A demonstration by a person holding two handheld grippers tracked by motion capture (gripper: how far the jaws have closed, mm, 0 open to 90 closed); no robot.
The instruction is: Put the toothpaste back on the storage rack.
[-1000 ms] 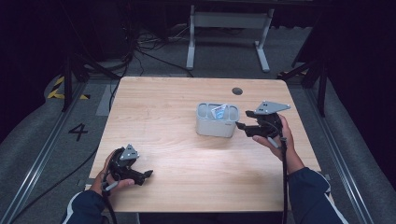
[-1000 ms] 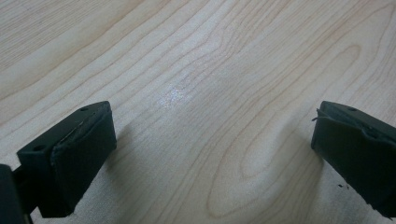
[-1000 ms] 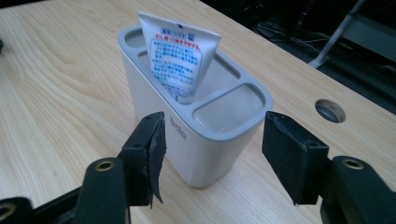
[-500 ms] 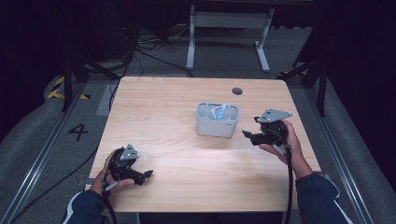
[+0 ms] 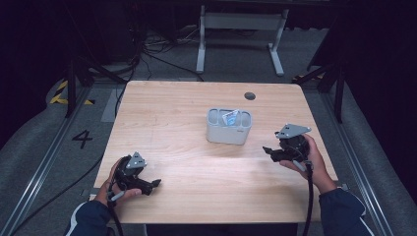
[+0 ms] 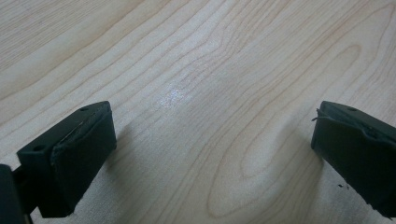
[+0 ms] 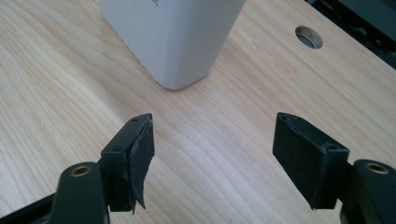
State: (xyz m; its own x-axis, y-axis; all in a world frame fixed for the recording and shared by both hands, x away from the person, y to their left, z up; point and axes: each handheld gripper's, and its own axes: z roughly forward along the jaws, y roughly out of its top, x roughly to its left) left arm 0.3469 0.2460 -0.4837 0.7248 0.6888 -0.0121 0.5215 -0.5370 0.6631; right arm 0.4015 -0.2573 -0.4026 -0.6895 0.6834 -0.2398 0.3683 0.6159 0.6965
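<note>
Right tongs (image 5: 269,151): my jaws have just been opening and now stand apart with nothing between them; I have pulled them back from the grey holder (image 5: 228,129) toward my edge of the table (image 5: 167,108).
Holder: upright mid-table, a small blue-and-white packet (image 5: 230,117) in one compartment.
Meaning: I judge the packet delivered and my right hand free.
Left tongs (image 5: 153,184): jaws wide apart over bare wood, holding nothing, near my front left corner.

My wooden table (image 5: 162,123) sat on grey carpet (image 5: 29,147) (marked "4" (image 5: 81,138)), cables (image 5: 147,46) and a white stand (image 5: 241,22) beyond, in the dark.
</note>
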